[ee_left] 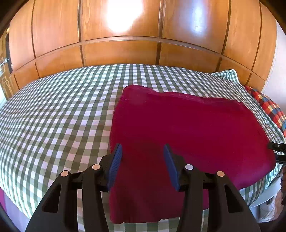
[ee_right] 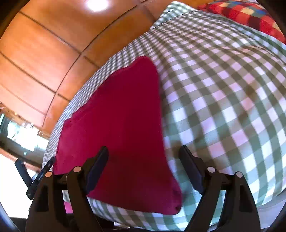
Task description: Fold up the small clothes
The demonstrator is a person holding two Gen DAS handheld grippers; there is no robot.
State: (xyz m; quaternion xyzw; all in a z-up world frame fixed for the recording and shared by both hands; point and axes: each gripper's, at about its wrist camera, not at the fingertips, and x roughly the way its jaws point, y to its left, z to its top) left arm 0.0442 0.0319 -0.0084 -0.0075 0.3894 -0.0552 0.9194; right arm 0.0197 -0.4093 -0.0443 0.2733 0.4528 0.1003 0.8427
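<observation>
Crimson garment on checked bedsheet

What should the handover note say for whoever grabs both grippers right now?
Left gripper: open, empty, over the near part of the red garment.
Right gripper: open, empty, at the garment's right edge.
Garment lies spread on the checked bedsheet; patchwork pillow off to the right.
Done: cannot tell whether any fold has been made.
Left: grip an edge, fold.

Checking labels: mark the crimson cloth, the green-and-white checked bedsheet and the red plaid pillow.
Crimson knitted cloth (ee_left: pixel 187 128): left wrist view, middle of its flat top.
Green-and-white checked bedsheet (ee_left: pixel 59 114): left wrist view, bare area left of the cloth.
Red plaid pillow (ee_right: pixel 246 14): right wrist view, its visible top face.
</observation>
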